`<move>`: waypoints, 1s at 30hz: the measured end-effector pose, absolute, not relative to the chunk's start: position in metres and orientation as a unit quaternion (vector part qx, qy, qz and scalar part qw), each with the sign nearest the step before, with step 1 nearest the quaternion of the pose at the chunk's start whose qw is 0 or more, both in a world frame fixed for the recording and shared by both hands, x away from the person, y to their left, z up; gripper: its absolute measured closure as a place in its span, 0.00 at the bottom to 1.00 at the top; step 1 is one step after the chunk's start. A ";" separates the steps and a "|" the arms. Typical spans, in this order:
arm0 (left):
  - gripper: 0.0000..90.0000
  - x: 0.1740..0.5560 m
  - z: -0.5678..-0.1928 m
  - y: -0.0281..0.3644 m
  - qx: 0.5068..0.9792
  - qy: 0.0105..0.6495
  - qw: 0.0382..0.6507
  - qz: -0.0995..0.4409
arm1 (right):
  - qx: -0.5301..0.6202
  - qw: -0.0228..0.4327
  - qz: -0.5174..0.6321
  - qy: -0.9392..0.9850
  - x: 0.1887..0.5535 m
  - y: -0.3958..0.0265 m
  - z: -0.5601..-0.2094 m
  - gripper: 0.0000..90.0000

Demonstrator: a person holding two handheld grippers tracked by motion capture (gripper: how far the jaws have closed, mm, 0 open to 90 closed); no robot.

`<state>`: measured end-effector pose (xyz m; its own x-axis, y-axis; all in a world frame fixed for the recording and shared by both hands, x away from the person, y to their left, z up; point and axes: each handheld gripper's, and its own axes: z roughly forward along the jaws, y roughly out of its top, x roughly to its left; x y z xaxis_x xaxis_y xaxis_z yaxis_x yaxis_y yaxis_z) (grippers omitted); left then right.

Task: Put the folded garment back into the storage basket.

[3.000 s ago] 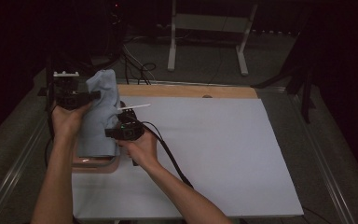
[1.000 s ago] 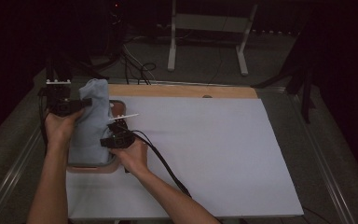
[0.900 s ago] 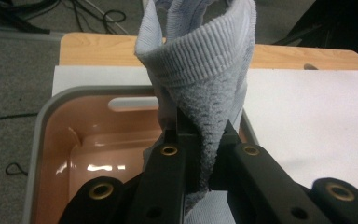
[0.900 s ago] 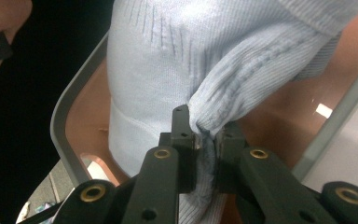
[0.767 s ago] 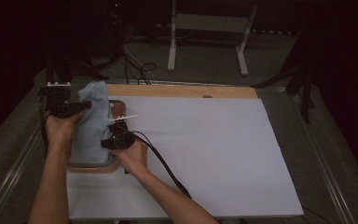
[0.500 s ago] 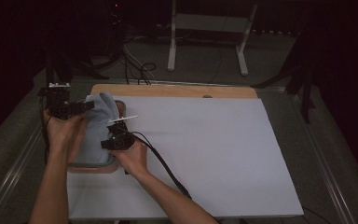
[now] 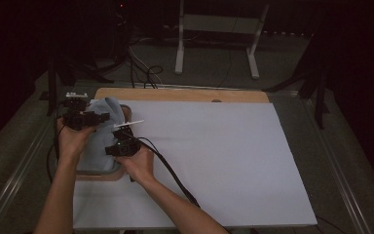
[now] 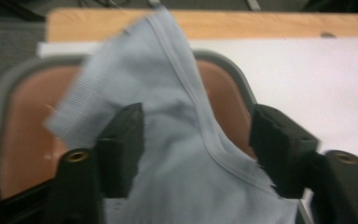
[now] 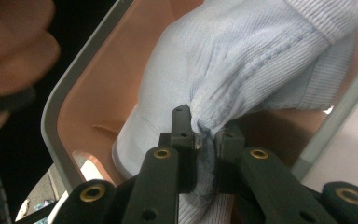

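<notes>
1. We see a pale blue ribbed knit garment (image 7: 102, 131) lying in a shallow salmon-pink plastic tray with a grey rim (image 7: 97, 174), which stands at the near left of the worktop (image 7: 233, 161), partly on a white sheet over a wooden board.
2. The left gripper (image 7: 97, 117) hangs over the far end of the tray. In the left gripper view (image 8: 198, 144) its fingers (image 8: 121, 140) stand apart, released, with the garment (image 8: 168, 154) rising between them; they have just been closing a little, and the right-hand finger stands clear of the fabric. Whether the left-hand one touches it we cannot tell, as the picture is blurred.
3. The right gripper (image 7: 121, 142) sits at the tray's right edge, its cable trailing back across the white sheet. In the right gripper view (image 9: 206, 140) its fingers (image 9: 182, 135) are clenched on a gathered fold of the garment (image 9: 242, 79), pinching the cloth into a tight bunch.
4. From that pinch the garment spreads up and across the tray's pink floor (image 9: 102, 88); a ribbed cuff or hem lies toward the far rim.
5. In the left gripper view a seam runs diagonally down the raised cloth, and the tray's rim (image 8: 223, 65) curves behind it.
</notes>
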<state>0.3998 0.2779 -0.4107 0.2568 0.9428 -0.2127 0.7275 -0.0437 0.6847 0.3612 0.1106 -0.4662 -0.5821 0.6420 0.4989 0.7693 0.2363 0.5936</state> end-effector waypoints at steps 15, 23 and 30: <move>0.75 0.403 -0.444 0.263 0.744 0.573 0.334 0.082 | -0.440 0.067 -0.421 -0.790 0.361 0.111 -0.463 0.91; 0.78 0.404 -0.449 0.259 0.753 0.575 0.312 0.074 | -0.441 0.072 -0.422 -0.789 0.362 0.111 -0.462 0.90; 0.76 0.400 -0.440 0.263 0.739 0.577 0.335 0.089 | -0.444 0.081 -0.422 -0.786 0.363 0.110 -0.463 0.90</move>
<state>0.3995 0.2633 -0.4396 0.3176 0.9130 -0.2562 0.7941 -0.1085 0.5980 0.3634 0.1103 -0.4631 -0.5934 0.6291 0.5022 0.7662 0.2502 0.5918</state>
